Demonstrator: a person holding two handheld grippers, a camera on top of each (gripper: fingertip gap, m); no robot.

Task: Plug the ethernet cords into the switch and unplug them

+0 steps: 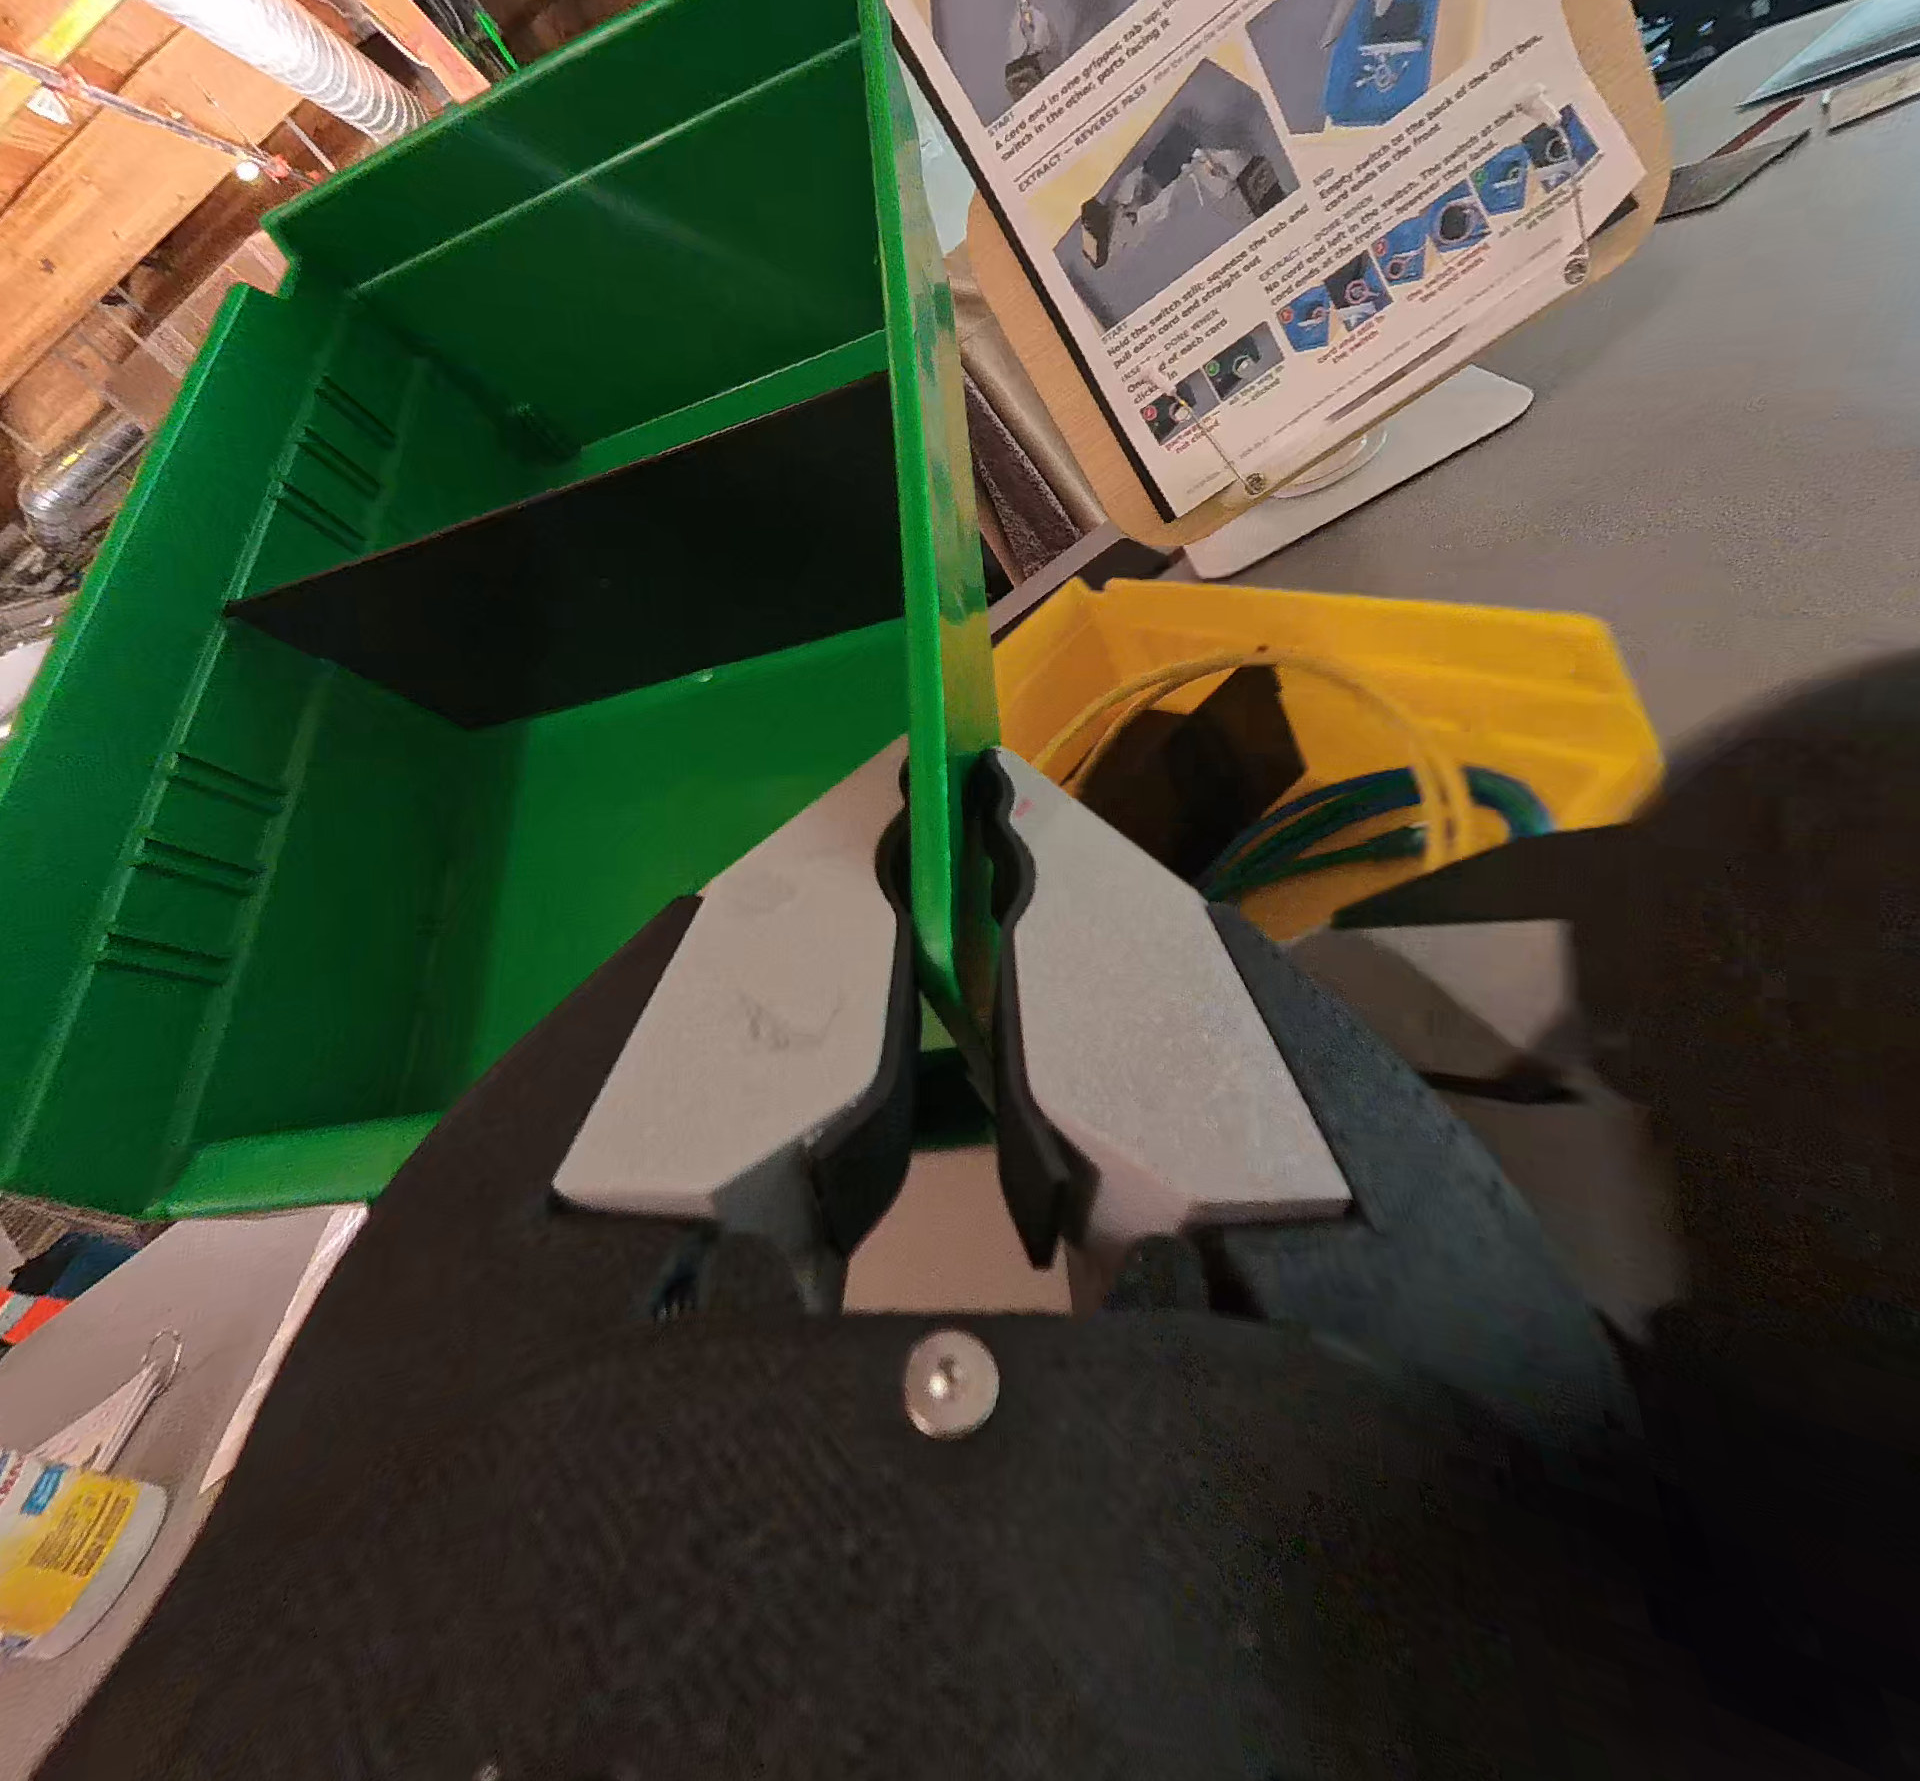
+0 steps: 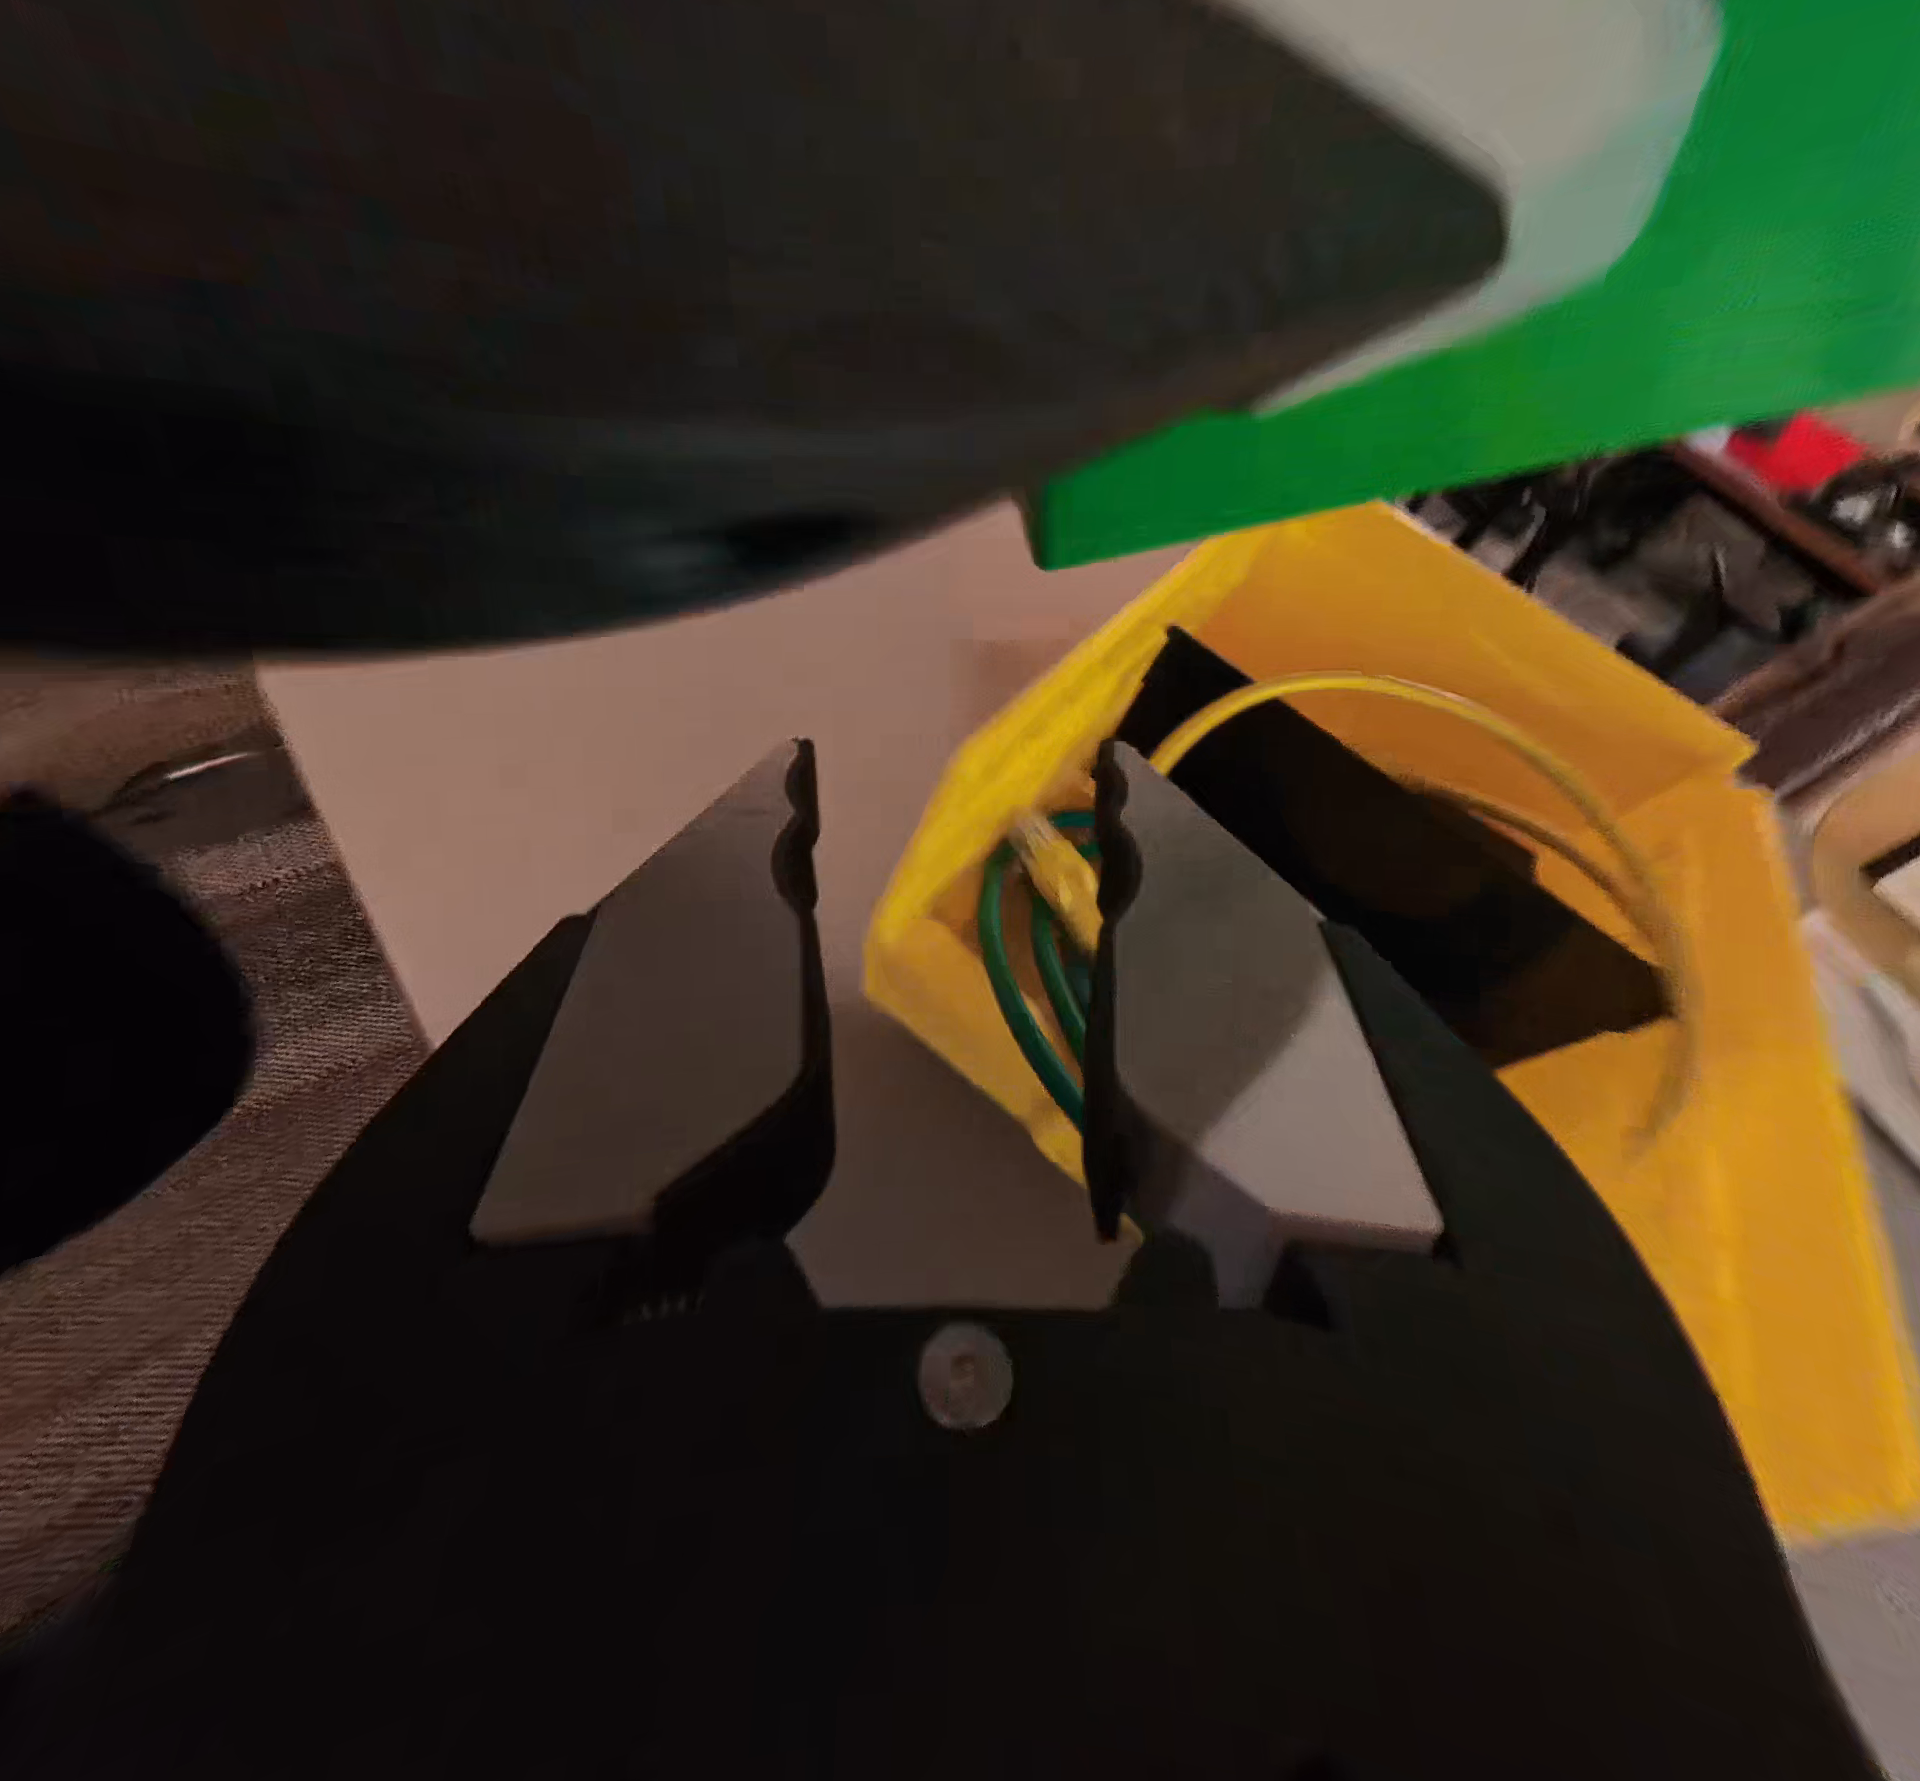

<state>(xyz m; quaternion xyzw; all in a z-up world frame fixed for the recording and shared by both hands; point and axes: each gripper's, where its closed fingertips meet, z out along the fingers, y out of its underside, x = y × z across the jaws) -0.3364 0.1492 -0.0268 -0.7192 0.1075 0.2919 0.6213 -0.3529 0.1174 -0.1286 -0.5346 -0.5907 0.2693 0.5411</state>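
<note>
My left gripper (image 1: 945, 827) is shut on the right side wall of an empty green bin (image 1: 436, 796) and holds it tilted, lifted off the table. The bin has a black divider (image 1: 603, 578) across its middle. A yellow bin (image 1: 1340, 651) sits on the table to the right, holding yellow (image 1: 1340, 682), green and blue ethernet cords (image 1: 1320, 817) and a black divider. In the right wrist view my right gripper (image 2: 951, 796) is open and empty, just in front of the yellow bin's (image 2: 1621, 1212) near corner. A yellow cord's plug (image 2: 1044, 843) and green cords (image 2: 1003, 983) show there. No switch is visible.
An instruction sheet on a stand (image 1: 1278, 162) is behind the bins on the grey table (image 1: 1714, 484). The green bin (image 2: 1558, 360) and the blurred left gripper body (image 2: 623, 225) hang above my right gripper. Papers and a clip (image 1: 94, 1451) lie at the left. Left tips to right tips: about 11 cm.
</note>
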